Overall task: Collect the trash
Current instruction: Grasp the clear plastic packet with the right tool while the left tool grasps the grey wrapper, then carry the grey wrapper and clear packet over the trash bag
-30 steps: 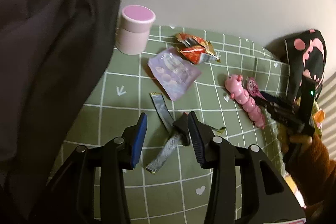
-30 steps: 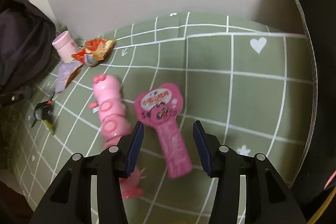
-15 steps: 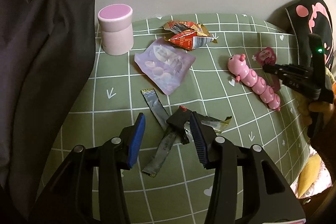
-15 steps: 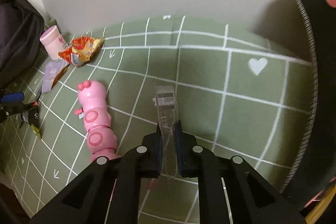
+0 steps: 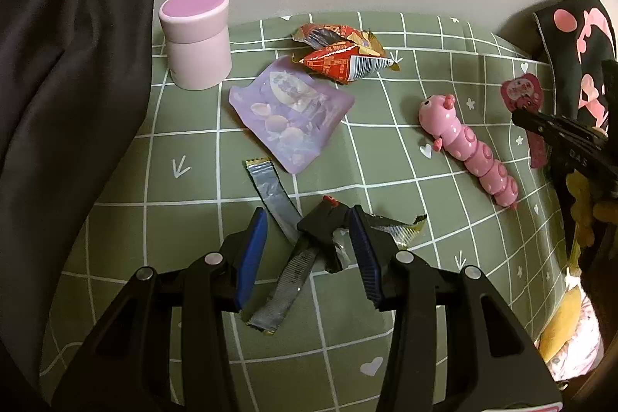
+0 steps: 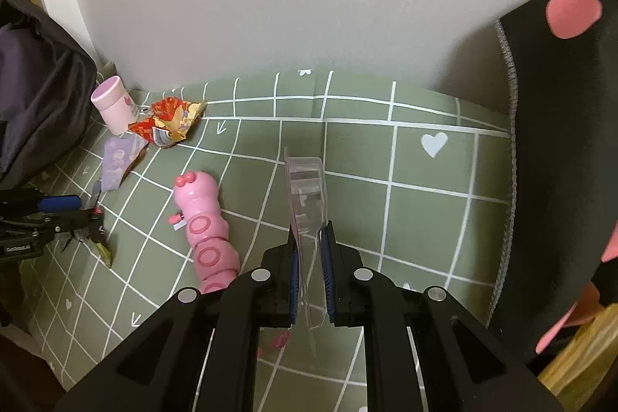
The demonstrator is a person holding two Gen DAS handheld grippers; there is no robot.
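Observation:
My right gripper point(image 6: 310, 238) is shut on a pink toy package point(image 5: 522, 94), seen edge-on as clear plastic point(image 6: 307, 188), lifted above the green checked cloth point(image 6: 425, 195). My left gripper point(image 5: 307, 222) is open, its jaws on either side of crumpled black and silver wrappers point(image 5: 320, 226) lying on the cloth. A purple pouch point(image 5: 291, 116) and a red snack wrapper point(image 5: 343, 58) lie farther back; both also show in the right wrist view, the pouch point(image 6: 119, 157) and the wrapper point(image 6: 168, 118).
A pink caterpillar toy point(image 5: 469, 149) lies on the cloth between the grippers. A pink lidded jar point(image 5: 196, 37) stands at the back left by the wall. A black garment point(image 5: 58, 83) hangs on the left. A black bag with pink spots point(image 6: 560, 141) stands on the right.
My right gripper has shut on the pink package, turned it on edge and lifted it. My left gripper has stayed open over the black wrappers.

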